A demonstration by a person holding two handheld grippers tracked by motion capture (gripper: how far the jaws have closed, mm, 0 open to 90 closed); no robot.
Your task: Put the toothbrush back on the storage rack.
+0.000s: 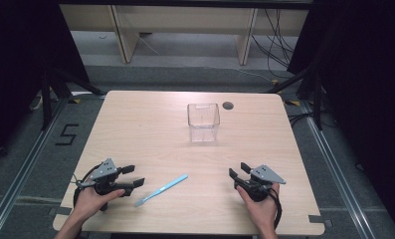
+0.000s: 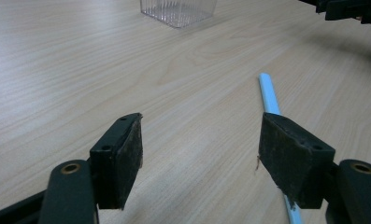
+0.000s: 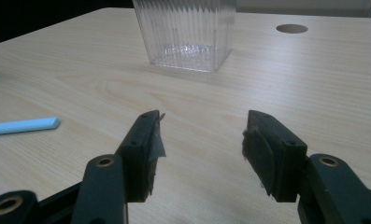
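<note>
Toothbrush: the slim light-blue plastic toothbrush (image 1: 161, 189) lies flat on the pale wooden table (image 1: 135, 129), just beside the left gripper (image 1: 134, 177), its handle running past one finger (image 2: 293, 156)
Left gripper: jaws spread, empty
Right gripper (image 1: 239, 170): jaws spread, empty, well apart from the toothbrush
Hidden: bristles too small to make out
Ahead: clear ribbed square plastic container (image 1: 203, 121), upright

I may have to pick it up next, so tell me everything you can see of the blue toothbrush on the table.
The toothbrush is a slim, light blue stick, plastic by the look of it, lying flat on the wooden table. It lies at a slant between the two grippers, nearer the left gripper, head end toward the near edge, plain flat handle end pointing toward the clear container. The bristles are too small to make out. It touches the table alone; both grippers are open and hold nothing.
</note>
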